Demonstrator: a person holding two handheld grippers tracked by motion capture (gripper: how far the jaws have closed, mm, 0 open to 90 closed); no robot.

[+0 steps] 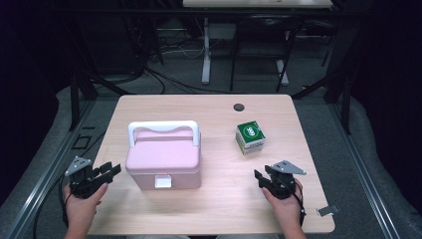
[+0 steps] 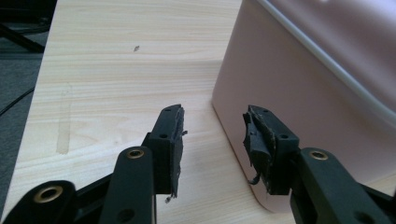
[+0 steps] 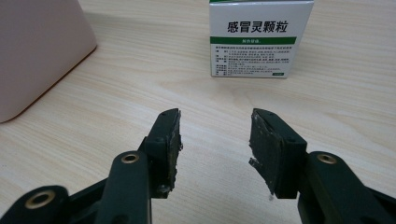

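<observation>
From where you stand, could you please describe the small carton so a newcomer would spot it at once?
On the wooden table, look right of the pink case with the white handle. The small carton stands alone there, white-sided with a green top, the only printed box.

The bench (image 1: 209,107) has a pale wood-grain top with rounded corners and a small dark round hole (image 1: 239,107) near its far edge. It stands on grey carpet (image 1: 189,79). Metal rails (image 1: 366,164) run along the floor on either side. Beyond the bench, black cables (image 1: 164,77) trail across the carpet past the white leg (image 1: 206,59) of a second table (image 1: 256,3), whose light top edge shows at the far end. The surroundings are dark; light falls mostly on the bench.
</observation>
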